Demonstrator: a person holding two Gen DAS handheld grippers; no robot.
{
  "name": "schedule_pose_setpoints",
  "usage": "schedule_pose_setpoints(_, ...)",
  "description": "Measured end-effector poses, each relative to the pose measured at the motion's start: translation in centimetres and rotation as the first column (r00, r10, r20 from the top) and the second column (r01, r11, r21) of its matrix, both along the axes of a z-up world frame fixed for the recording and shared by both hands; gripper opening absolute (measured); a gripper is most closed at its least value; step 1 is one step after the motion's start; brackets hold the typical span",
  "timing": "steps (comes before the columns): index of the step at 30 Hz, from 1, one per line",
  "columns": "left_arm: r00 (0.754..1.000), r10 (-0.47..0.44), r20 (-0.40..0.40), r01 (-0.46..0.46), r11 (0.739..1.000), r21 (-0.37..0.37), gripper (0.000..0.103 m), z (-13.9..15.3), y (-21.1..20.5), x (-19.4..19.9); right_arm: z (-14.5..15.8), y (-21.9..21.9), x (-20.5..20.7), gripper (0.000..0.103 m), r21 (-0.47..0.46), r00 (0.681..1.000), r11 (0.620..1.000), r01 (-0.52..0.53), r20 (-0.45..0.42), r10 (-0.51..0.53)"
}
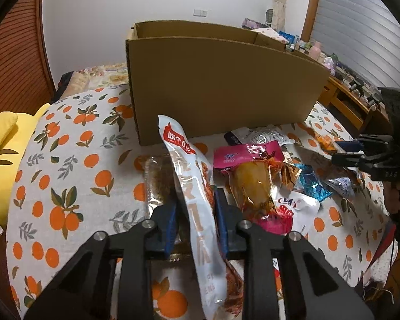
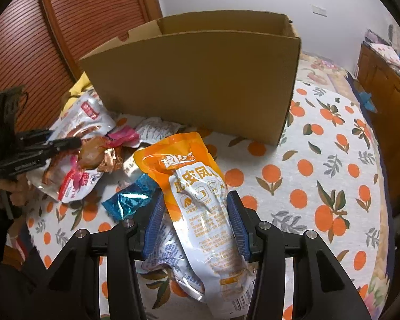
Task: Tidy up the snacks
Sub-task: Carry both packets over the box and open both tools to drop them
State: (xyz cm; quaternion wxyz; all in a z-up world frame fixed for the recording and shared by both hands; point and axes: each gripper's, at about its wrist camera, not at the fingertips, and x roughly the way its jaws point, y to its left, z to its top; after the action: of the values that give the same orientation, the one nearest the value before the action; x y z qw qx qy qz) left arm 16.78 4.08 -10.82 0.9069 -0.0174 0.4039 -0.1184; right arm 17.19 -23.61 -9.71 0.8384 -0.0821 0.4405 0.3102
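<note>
My left gripper (image 1: 195,208) is shut on a long white and red snack pouch (image 1: 189,176) that stands up edge-on between the blue pads. My right gripper (image 2: 197,213) is shut on an orange and white snack pouch (image 2: 197,194). An open cardboard box (image 1: 221,85) stands just behind the snacks; it also shows in the right wrist view (image 2: 200,80). A pile of loose snacks lies between the grippers: a pink-topped chicken pack (image 1: 253,181), a blue foil candy (image 2: 128,200), and a white and red pouch (image 2: 74,184). The left gripper shows in the right wrist view (image 2: 64,138).
The snacks lie on a cloth with orange fruit print (image 1: 74,165). A yellow plush toy (image 1: 5,154) lies at the left edge. A wooden shelf with small bottles (image 1: 354,88) stands at the right. A reddish slatted door (image 2: 40,40) stands behind the box.
</note>
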Motion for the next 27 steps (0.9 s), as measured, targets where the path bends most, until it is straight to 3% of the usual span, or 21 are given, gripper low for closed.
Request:
schedule_pose_setpoints(11,0.996,0.005,0.085,0.003,0.995,-0.097,0.021,4.0,2.2,-2.1,-0.3,0.3,-0.3,0.048,-0.021,1.000,1.000,-0.002,0.014,0.002)
schedule_pose_setpoints(27,0.983,-0.018,0.182,0.040,0.993,-0.115,0.020,7.9,1.4,-2.8,0.6,-0.4,-1.2,0.048,0.021,0.999,1.000,0.008,0.047,-0.009)
